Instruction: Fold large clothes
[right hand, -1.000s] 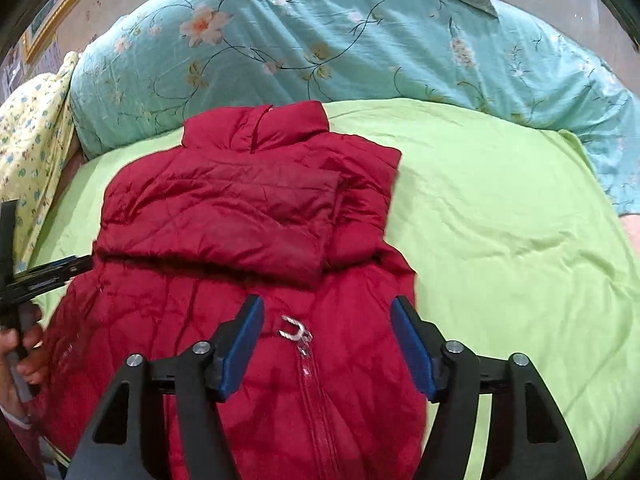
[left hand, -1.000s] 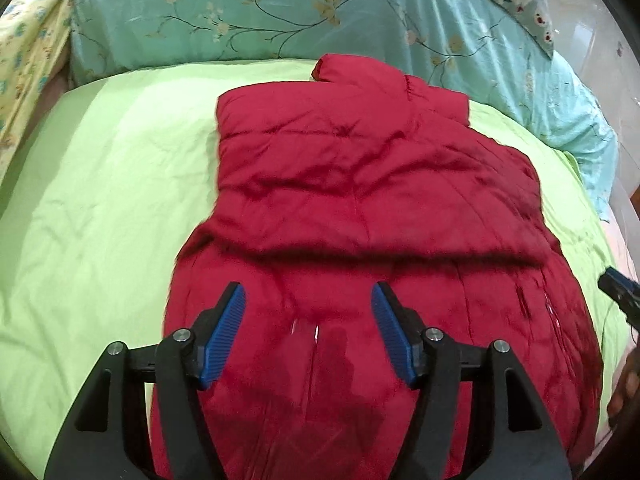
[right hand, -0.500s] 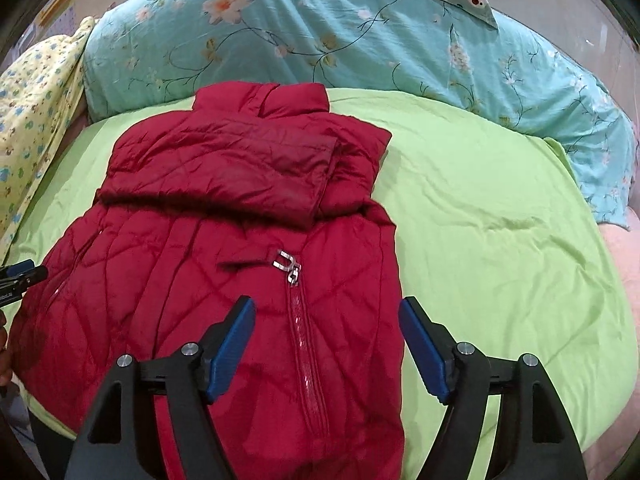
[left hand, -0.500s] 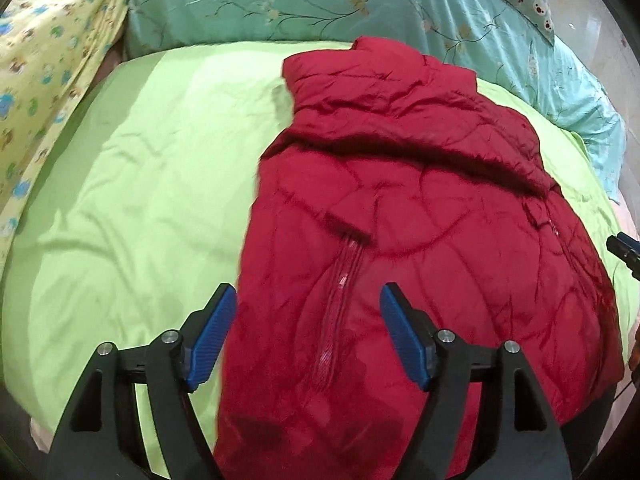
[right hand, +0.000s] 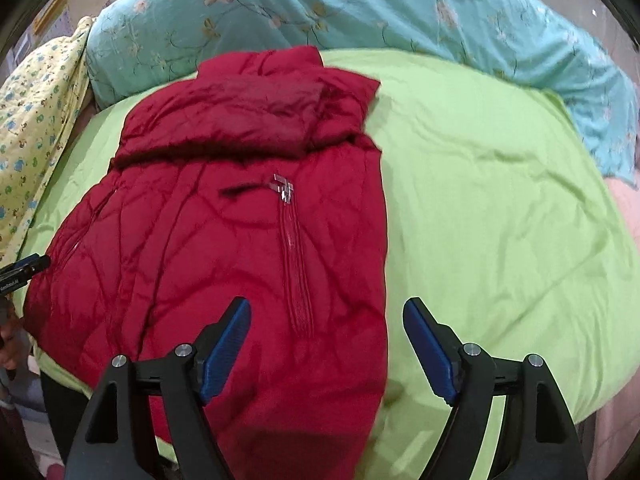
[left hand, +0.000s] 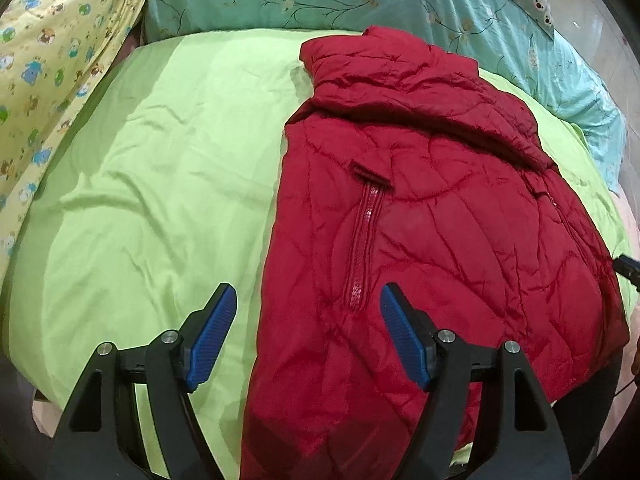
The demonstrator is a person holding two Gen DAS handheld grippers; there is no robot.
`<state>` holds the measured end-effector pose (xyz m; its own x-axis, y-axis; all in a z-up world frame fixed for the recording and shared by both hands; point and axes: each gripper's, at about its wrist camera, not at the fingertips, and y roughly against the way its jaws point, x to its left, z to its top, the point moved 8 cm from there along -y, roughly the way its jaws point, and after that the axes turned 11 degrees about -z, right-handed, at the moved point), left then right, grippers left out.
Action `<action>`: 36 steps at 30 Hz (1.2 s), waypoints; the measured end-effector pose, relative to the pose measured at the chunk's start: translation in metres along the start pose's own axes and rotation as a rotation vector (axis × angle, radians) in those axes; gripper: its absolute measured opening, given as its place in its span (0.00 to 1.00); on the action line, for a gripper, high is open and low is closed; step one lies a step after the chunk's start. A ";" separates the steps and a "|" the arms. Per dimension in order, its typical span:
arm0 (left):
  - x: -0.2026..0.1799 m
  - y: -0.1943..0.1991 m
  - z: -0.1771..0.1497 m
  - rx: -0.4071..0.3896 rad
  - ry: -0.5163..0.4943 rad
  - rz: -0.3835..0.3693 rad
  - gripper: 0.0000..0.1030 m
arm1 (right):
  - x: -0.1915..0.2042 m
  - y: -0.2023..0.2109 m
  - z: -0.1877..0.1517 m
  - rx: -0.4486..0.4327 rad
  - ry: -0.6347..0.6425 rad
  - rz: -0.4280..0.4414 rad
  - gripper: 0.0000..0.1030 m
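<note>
Jacket (left hand: 432, 240) work is between folds: the red quilted garment lies flat on the green sheet (left hand: 140, 200), its upper part already doubled down across the chest, its hem hanging toward the near edge of the bed. Both tools hover over the lower corners. The left gripper (left hand: 308, 336) straddles the jacket's left edge, one blue pad over the sheet and the other over red fabric; its jaws have just been opening and nothing is pressed between them. The right gripper (right hand: 326, 348) does the same at the right edge, jaws likewise just widened and empty.

By my reading, the step in hand is lining up for the bottom fold. Next, each tool probably has to drop onto its hem corner, pinch through the puffy layers, and carry the hem up toward the collar evenly, or the padding will bunch.

Only the right wrist view shows the metal zip pull (right hand: 284, 188) at the top of a pocket zip. Only the left wrist view shows the other pocket's zip (left hand: 362, 240) clearly, plus more of the yellow printed blanket (left hand: 48, 60). Both show the turquoise floral quilt (right hand: 320, 8) behind.
</note>
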<state>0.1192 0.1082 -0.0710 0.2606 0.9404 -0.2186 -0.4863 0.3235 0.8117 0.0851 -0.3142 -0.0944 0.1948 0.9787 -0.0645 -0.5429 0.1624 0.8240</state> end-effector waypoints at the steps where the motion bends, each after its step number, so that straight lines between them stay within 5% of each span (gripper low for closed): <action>1: 0.001 0.000 -0.002 0.003 0.003 -0.001 0.72 | -0.002 -0.002 -0.005 0.014 0.000 -0.001 0.78; 7: 0.011 -0.001 -0.017 0.031 0.014 -0.011 0.72 | -0.007 -0.012 -0.038 0.086 0.029 0.020 0.77; 12: 0.016 -0.002 -0.029 0.049 0.020 -0.030 0.72 | -0.018 -0.010 -0.055 0.120 0.028 0.060 0.61; 25: 0.015 -0.008 -0.052 0.079 0.039 -0.129 0.72 | 0.001 -0.016 -0.061 0.134 0.030 0.173 0.60; 31: -0.004 -0.011 -0.056 0.085 -0.022 -0.171 0.72 | 0.000 -0.011 -0.062 0.108 0.015 0.233 0.50; 33: -0.011 -0.012 -0.056 0.089 -0.044 -0.181 0.70 | 0.003 -0.010 -0.062 0.097 0.017 0.240 0.46; 36: -0.022 -0.011 -0.056 0.084 -0.086 -0.198 0.50 | 0.004 -0.007 -0.063 0.081 0.021 0.258 0.39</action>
<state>0.0722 0.0896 -0.1050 0.4164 0.8457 -0.3338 -0.3485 0.4875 0.8006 0.0377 -0.3038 -0.1357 0.0408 0.9889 0.1426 -0.5050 -0.1027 0.8570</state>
